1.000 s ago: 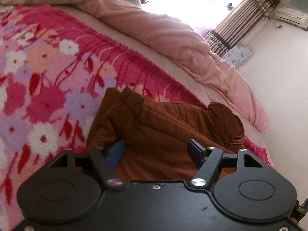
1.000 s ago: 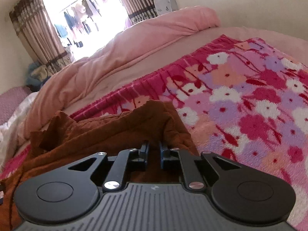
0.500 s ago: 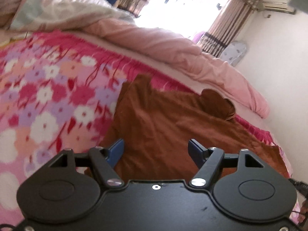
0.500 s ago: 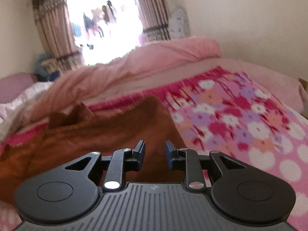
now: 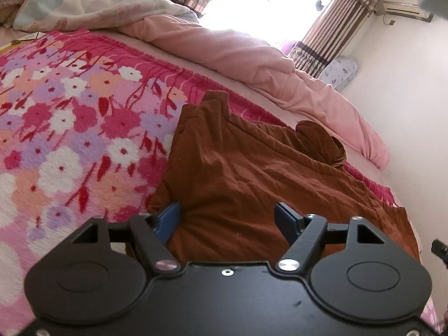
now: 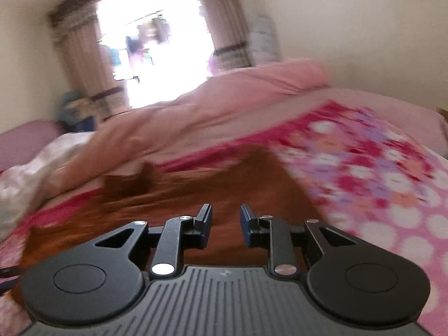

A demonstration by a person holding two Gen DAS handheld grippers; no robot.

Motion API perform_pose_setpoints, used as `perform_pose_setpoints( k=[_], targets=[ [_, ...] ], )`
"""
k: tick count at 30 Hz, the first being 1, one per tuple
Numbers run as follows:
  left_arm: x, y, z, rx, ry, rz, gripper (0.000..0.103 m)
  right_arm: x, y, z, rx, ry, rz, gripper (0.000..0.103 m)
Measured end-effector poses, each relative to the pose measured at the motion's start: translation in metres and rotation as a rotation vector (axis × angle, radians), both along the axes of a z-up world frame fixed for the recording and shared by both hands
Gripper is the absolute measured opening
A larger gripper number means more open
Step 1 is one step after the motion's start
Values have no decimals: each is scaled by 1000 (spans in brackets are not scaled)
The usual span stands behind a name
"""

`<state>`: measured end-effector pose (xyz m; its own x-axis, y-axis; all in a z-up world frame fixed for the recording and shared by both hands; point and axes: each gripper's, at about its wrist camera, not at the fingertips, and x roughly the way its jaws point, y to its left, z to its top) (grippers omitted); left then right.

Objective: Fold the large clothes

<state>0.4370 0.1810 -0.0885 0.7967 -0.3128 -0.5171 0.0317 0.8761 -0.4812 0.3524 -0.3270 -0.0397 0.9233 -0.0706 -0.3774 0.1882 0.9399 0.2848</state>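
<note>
Lying across the lower middle of both views, the brown garment (image 5: 252, 173) rests partly doubled on the flowered blanket (image 5: 70, 128), probably set there so the flat bed gives room for the next fold; one corner peaks toward the pink quilt (image 5: 252, 64) at upper centre. Neither tool grips it: the left gripper (image 5: 228, 218) stands wide with cloth bulging between its fingers but not pinched; the right gripper (image 6: 225, 222) is released, its jaws having just been opening, nothing between them. Both point shallowly downward over the cloth; the right view is blurred.
</note>
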Motion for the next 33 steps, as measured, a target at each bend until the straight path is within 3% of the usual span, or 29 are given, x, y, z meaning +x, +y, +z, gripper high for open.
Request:
perform_pose_setpoints(
  k=[4,9,16,20,26,31,33],
  targets=[
    [-1,1,-2,-2,-6,-2,76,7,69,5,-41,-6,126,30],
    [-2,1,-4,-7,-17,-3,76,23,129,-14,-56,44,223,32],
    [-8,10,-3,-61,-44,-5,76,45,156,-50,-118,142,139,32],
    [-36,15,13,-38,-92,85,85,44,156,-59,-105,143,137,32],
    [-86,24,1,-128,-82,282,87,45,153,-59,-88,147,140,32],
    [-96,24,-22,-333,-2,301,87,46,153,-58,-74,151,137,32],
    [-94,21,-29,-377,30,310,87,49,152,-58,-71,154,138,32]
  ],
)
